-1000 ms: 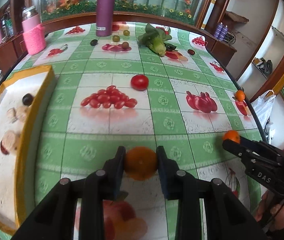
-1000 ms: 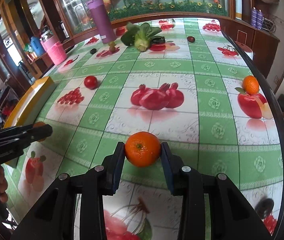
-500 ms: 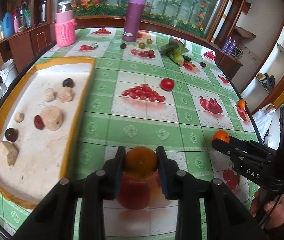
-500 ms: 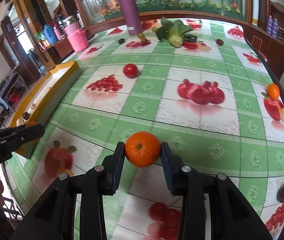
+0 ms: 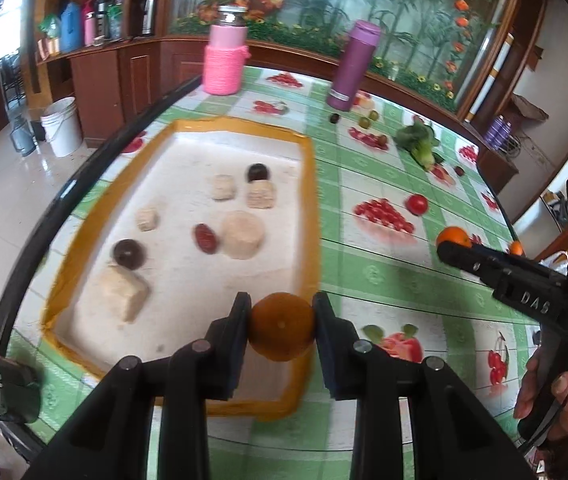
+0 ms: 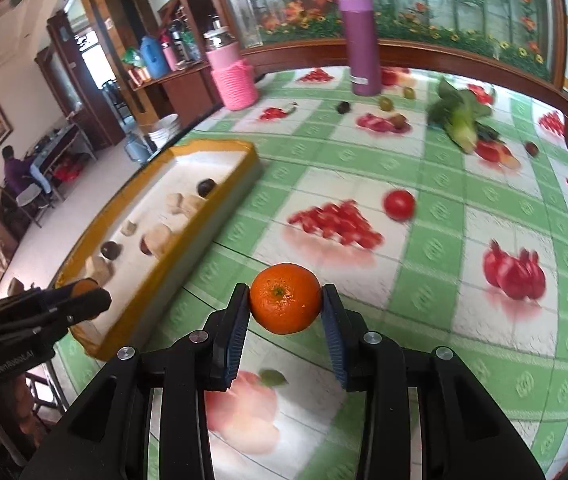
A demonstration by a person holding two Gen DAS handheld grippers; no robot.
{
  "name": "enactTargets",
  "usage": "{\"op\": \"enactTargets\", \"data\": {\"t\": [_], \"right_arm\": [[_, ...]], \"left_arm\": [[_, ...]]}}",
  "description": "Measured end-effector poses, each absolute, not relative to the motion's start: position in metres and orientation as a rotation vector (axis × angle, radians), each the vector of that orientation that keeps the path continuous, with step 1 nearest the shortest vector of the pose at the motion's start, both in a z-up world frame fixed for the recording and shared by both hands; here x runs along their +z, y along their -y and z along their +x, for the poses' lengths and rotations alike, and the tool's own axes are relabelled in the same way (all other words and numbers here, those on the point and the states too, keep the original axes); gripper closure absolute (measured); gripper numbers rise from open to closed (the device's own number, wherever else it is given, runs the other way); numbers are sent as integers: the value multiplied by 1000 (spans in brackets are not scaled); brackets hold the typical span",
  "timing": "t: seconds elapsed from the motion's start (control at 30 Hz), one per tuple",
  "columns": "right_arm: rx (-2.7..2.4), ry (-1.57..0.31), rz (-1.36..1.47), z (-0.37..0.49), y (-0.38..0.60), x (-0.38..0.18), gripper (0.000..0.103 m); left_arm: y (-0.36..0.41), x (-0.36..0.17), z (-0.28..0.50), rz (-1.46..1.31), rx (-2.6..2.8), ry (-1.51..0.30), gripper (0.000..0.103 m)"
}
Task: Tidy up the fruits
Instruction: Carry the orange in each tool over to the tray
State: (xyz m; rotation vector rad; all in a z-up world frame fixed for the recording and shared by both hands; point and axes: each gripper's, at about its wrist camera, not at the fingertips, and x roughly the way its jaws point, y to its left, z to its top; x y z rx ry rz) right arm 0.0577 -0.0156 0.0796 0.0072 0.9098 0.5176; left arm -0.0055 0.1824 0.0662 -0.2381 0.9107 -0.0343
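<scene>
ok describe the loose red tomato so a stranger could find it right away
Start at the yellow-rimmed tray on the green checked tablecloth, then look right to the printed heap of cherry tomatoes. The tomato sits at that print's far right corner: real, round, bigger than the printed ones.

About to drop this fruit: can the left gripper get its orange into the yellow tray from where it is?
Probably yes. The left gripper, shut on its orange, hangs over the tray's near corner, with bare tray floor just beyond and nothing blocking.

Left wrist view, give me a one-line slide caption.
Left hand-held gripper holds a mandarin above the yellow-rimmed tray's near corner; the right hand-held gripper carries another.
</scene>
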Motion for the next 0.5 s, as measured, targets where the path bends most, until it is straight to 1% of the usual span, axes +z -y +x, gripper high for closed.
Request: {"op": "enactTargets", "data": {"t": [0.23, 0.5], "right_arm": [[595, -890, -12, 83, -30, 94, 68], [668, -881, -81, 107, -81, 101, 68]], "left_arm": [[-223, 63, -4, -260, 52, -913, 69], [-249, 62, 4, -273, 95, -911, 69]]}}
